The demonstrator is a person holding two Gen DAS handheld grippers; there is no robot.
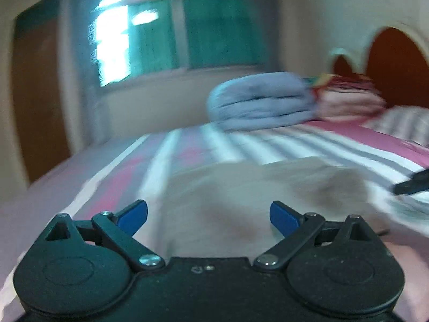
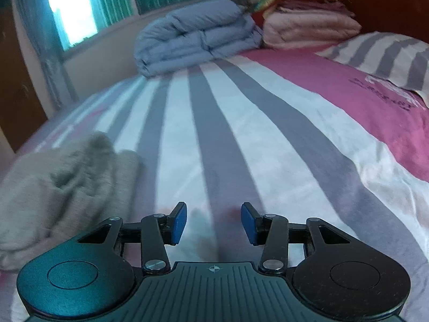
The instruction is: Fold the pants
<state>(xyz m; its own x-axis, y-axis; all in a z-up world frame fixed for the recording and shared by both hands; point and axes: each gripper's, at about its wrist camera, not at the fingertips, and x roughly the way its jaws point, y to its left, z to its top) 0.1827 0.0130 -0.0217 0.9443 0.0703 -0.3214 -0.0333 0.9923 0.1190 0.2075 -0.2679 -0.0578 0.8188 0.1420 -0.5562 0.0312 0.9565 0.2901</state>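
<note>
Pants (image 1: 254, 187) are lying mid-frame just ahead of the left gripper (image 1: 208, 218), nearer than the right gripper (image 2: 213, 222); both are gaping, empty.

Daylight enters through the window (image 1: 112, 40), which I see blown out to white glare in both views. The room is otherwise dim, with a bluish cast. My left view is heavily motion-smeared: bed cover (image 1: 187, 145) and folded blankets (image 1: 262, 102) are streaked. My right view is sharper at centre; the pants (image 2: 59, 185) blur at left. Fisheye bending curves all edges.
</note>
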